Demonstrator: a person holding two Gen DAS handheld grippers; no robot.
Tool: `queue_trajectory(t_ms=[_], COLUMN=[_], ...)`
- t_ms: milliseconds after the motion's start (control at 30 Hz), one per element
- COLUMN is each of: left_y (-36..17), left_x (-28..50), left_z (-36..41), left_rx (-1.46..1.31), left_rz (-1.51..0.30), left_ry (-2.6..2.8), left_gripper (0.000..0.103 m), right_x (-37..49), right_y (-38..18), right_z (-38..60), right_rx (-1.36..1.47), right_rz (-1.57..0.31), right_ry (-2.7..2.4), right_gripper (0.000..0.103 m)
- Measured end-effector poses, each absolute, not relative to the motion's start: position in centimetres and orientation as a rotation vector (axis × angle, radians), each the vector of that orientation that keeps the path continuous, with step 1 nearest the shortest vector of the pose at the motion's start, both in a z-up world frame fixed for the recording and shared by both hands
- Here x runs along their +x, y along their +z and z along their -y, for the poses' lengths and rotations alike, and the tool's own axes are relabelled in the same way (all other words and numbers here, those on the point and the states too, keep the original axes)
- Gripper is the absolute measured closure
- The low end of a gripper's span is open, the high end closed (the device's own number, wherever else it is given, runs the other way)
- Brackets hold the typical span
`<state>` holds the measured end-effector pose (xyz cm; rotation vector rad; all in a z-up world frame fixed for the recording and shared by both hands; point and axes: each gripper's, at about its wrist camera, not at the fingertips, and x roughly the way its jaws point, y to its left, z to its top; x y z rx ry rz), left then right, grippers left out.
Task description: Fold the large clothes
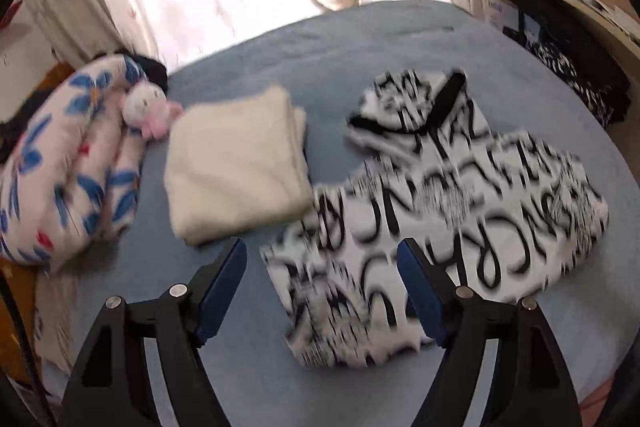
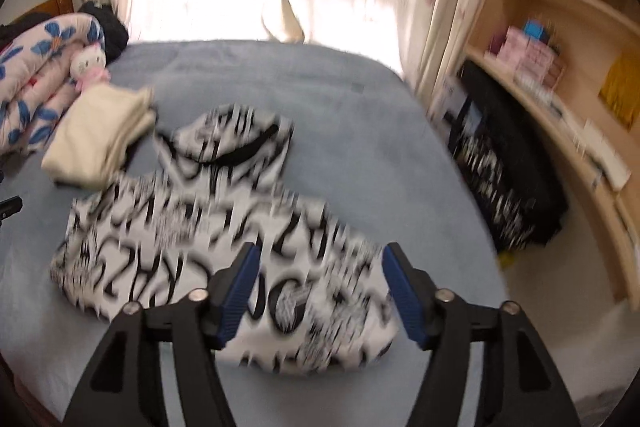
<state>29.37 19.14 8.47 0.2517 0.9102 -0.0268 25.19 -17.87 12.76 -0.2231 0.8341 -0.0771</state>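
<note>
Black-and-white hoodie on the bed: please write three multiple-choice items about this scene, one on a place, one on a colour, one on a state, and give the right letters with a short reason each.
1. Where does the folded cream garment lie?
A. Between the floral quilt and the black-and-white hoodie
B. On the shelf
C. On top of the hoodie

2. What colour is the bed cover?
A. Red
B. Grey-blue
C. Green

3. How are the left gripper and the right gripper?
A. Both shut on the hoodie
B. One open, one shut
C. Both open, holding nothing

Answers: 1 A, it lies on the bed with the quilt on one side and the hoodie on the other. 2 B, grey-blue shows all around the clothes. 3 C, each pair of fingers stands wide apart above the hoodie.
</note>
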Motion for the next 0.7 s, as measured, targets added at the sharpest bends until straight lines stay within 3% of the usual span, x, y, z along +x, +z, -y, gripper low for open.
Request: queue_trajectory(t_ms=[167, 333, 600, 667, 700], left_y=[10.9, 10.3, 0.7, -2.1, -3.8], left_x=[37.4, 46.3, 58.9, 60.7, 61.7], left_z=[-18.3, -17.4, -16.0, -15.9, -16.0], left_rx=[0.243, 0.207, 0.181, 0.172, 0.157], left_rz=[-0.934, -0.965, -1.078, -1.104, -1.123], left_ry=[0.006, 0.039, 0.113, 0.130, 0.128], left_gripper=[0.027, 0.027, 0.027, 0.027, 0.027], right_x=[32.6, 41.7, 55.2, 57.4, 58.6], right_y=[15.9, 15.3, 5.8, 2.8, 1.1], right_z=[18.0, 18.8, 18.4, 17.5, 16.9], right_rx=[-0.207, -0.127, 0.007, 0.003, 0.003], right_rz=[-0.867, -0.926, -1.037, -1.053, -1.068], right_ry=[-0.073, -0.082, -0.108, -0.097, -0.078], right_gripper=[0.033, 0.033, 0.033, 0.042, 0.054])
